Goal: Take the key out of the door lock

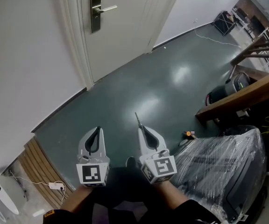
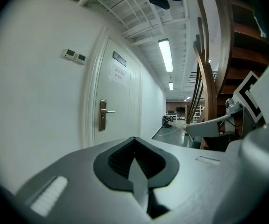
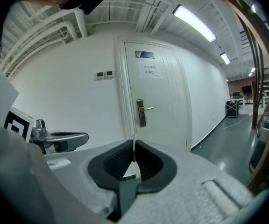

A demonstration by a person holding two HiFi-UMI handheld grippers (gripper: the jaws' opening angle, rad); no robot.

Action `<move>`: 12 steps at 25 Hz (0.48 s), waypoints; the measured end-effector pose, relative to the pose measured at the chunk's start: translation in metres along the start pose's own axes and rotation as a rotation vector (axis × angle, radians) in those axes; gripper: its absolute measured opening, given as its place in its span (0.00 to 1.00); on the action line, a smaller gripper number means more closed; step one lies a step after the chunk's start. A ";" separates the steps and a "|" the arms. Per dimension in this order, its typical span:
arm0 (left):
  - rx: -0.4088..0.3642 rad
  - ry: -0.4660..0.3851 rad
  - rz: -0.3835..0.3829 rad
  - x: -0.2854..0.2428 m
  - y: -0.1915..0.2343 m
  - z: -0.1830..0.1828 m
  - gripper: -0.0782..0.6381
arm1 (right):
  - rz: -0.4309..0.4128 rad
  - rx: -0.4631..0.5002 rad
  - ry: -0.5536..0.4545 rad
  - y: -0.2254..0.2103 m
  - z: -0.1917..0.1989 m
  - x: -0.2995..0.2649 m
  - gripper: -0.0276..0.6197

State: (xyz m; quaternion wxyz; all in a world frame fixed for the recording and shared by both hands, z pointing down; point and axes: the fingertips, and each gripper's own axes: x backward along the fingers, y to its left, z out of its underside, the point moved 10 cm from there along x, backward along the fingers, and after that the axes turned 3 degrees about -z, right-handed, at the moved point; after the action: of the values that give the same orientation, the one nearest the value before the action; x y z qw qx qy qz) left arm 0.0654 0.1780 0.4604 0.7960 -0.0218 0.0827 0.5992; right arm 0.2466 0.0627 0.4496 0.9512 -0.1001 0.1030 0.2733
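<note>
— Where is the key [image 1: 137, 119] found?
— Pinched in the right gripper [image 1: 142, 128], its length pointed straight ahead past the tips.
— And around it?
— The left gripper [image 1: 96, 130] is seen closed, empty, alongside. The door handle [image 1: 102, 9] is set well ahead, separated by green floor [image 1: 139, 87].

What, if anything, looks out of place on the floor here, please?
A loose white cable trails across the floor beyond the door; lying unsecured in the open walkway, it looks like a possible trip hazard.
</note>
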 end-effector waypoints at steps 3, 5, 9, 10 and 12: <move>-0.005 -0.004 0.003 -0.001 -0.003 0.000 0.13 | -0.001 -0.003 -0.016 -0.003 0.000 0.002 0.07; -0.008 -0.006 0.004 0.000 -0.003 -0.001 0.13 | -0.002 -0.002 -0.019 -0.003 -0.001 0.003 0.07; -0.011 -0.011 0.003 0.002 0.000 -0.002 0.13 | -0.004 -0.002 -0.021 0.001 -0.002 0.002 0.07; -0.013 -0.015 0.003 0.003 0.002 -0.002 0.13 | -0.002 -0.002 -0.019 0.002 -0.002 0.002 0.07; -0.012 -0.014 0.000 0.005 0.004 -0.001 0.13 | 0.005 -0.001 -0.015 0.005 -0.002 0.002 0.07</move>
State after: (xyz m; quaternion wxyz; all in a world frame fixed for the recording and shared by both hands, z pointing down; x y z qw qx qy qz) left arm 0.0631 0.1832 0.4590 0.7966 -0.0222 0.0736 0.5996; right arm 0.2455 0.0669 0.4463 0.9511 -0.0984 0.0961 0.2765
